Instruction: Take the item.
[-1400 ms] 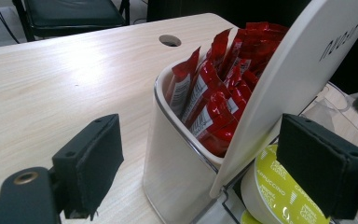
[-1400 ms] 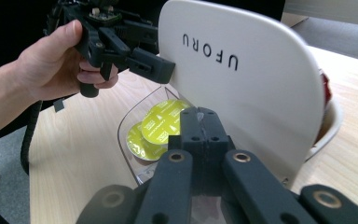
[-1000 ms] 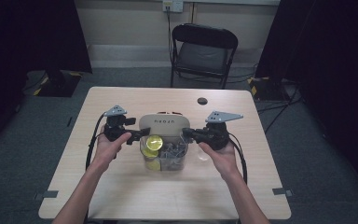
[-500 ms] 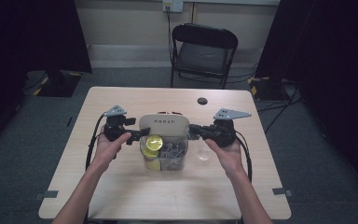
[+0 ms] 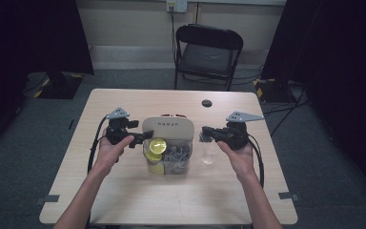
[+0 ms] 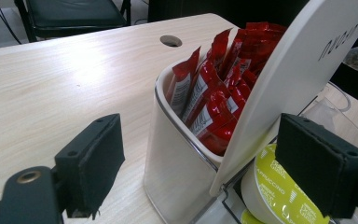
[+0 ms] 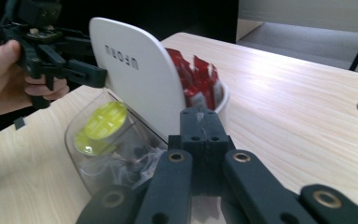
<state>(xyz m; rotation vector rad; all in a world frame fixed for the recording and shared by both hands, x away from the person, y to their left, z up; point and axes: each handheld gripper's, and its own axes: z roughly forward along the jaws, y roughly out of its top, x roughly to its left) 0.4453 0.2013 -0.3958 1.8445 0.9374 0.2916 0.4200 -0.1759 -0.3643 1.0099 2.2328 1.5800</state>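
Right gripper [image 5: 208, 134] has slid away from the white lid [image 5: 167, 128] toward the table's right side since a second ago, and now it sits apart from the clear container [image 5: 169, 160], jaws pressed tight together; in the right gripper view something pale seems caught at their base, but it is too cut off to name. Left gripper [image 5: 145, 138] hasn't budged, jaws spread and just now narrowing, straddling the lid's edge, the pads not visibly pressing it. The lid stands tilted up over the container at the table's middle, red sachets [image 6: 214, 88] packed upright in the white compartment [image 6: 168, 154] behind it, yellow capsule [image 6: 275, 191] in the clear part in front. Beside the capsule lies a grey tangle [image 5: 177, 155], too blurred to make out. The capsule is half hidden by the left jaw.
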